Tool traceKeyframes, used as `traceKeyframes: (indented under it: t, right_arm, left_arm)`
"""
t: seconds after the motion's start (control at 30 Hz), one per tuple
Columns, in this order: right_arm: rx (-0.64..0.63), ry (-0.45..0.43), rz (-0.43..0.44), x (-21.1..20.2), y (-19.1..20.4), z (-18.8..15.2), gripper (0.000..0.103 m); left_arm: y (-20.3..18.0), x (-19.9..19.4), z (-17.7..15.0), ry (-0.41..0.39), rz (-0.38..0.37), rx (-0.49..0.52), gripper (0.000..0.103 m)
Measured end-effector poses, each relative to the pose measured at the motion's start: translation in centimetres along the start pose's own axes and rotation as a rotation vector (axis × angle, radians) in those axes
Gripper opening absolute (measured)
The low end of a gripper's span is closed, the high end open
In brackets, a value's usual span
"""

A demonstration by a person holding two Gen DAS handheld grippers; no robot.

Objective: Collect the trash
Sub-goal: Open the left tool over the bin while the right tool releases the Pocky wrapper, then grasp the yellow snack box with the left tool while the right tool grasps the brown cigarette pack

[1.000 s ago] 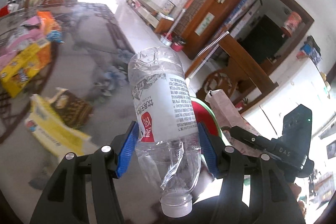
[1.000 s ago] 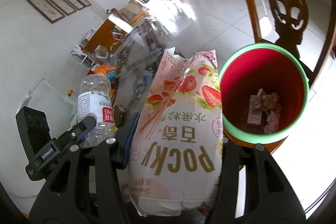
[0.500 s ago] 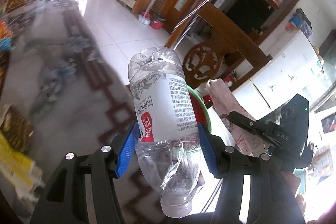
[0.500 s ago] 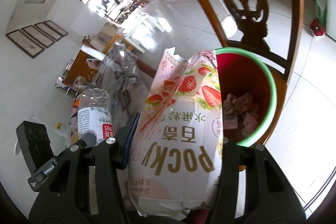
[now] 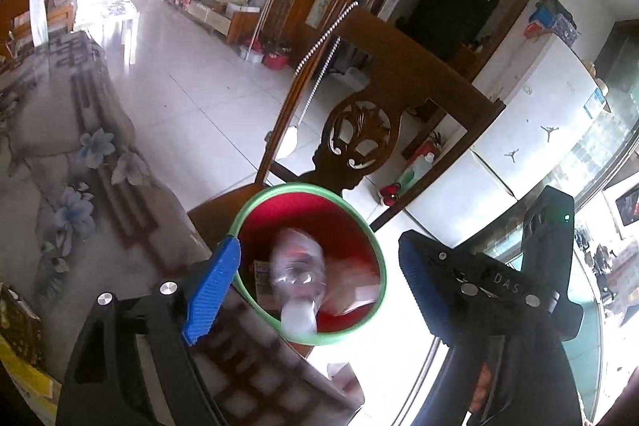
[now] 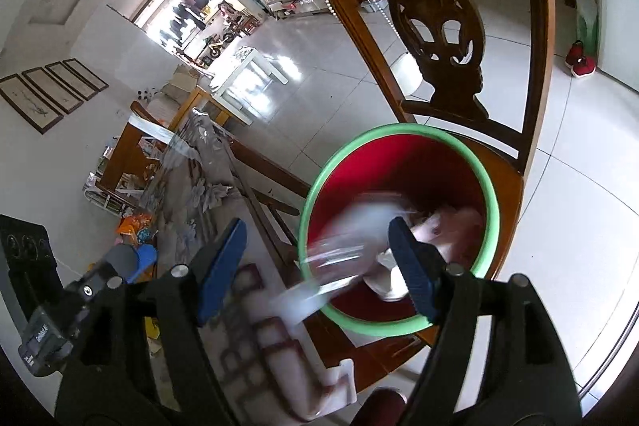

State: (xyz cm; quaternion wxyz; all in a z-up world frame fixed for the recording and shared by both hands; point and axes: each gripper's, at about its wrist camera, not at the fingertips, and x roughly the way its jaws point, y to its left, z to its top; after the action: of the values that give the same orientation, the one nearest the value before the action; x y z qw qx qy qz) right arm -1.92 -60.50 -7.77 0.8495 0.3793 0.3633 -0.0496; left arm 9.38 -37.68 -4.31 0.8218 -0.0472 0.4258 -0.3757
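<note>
bottle (image 5: 297, 278) (blurred) in red bin (image 5: 255, 306); left gripper (image 5: 315, 284), right gripper (image 6: 315, 266) angled down over it, jaws just spread, empty

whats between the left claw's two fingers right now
Nothing gripped. In the left wrist view the left claw has just opened, and the blurred plastic bottle is dropping between its fingers into the red bin below.

The bin (image 5: 361, 234) stands on the seat of a wooden chair (image 5: 359, 130), in front of the chair's carved back. A cloth-covered table (image 5: 80, 186) lies left of the bin, its edge just beside the rim. A blurred bottle (image 5: 297, 278) sits inside the bin's mouth, with a blurred packet (image 6: 455, 226) deeper in. Tiled floor (image 5: 191, 94) stretches behind the chair.
</note>
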Motion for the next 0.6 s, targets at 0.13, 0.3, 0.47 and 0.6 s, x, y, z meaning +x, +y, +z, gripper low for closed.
traceKeyframes:
  t: [0.13, 0.3, 0.47, 0.6]
  right_arm:
    - [-0.014, 0.014, 0.017, -0.4, 1.4, -0.5, 0.072]
    - [-0.084, 0.045, 0.083, -0.9, 5.6, -2.0, 0.077]
    - [-0.184, 0.123, 0.205, -0.7, 11.4, -4.9, 0.082]
    - [-0.286, 0.188, 0.253, 0.5, 15.7, -8.1, 0.084]
  left_arm:
    - [0.7, -1.6, -0.1, -0.028, 0.023, -0.026, 0.078]
    - [3.5, -5.5, -2.0, -0.087, 0.111, -0.129, 0.078]
    - [9.1, -10.6, -5.7, -0.145, 0.253, -0.304, 0.078]
    - [14.6, -13.7, -9.0, -0.167, 0.361, -0.492, 0.078]
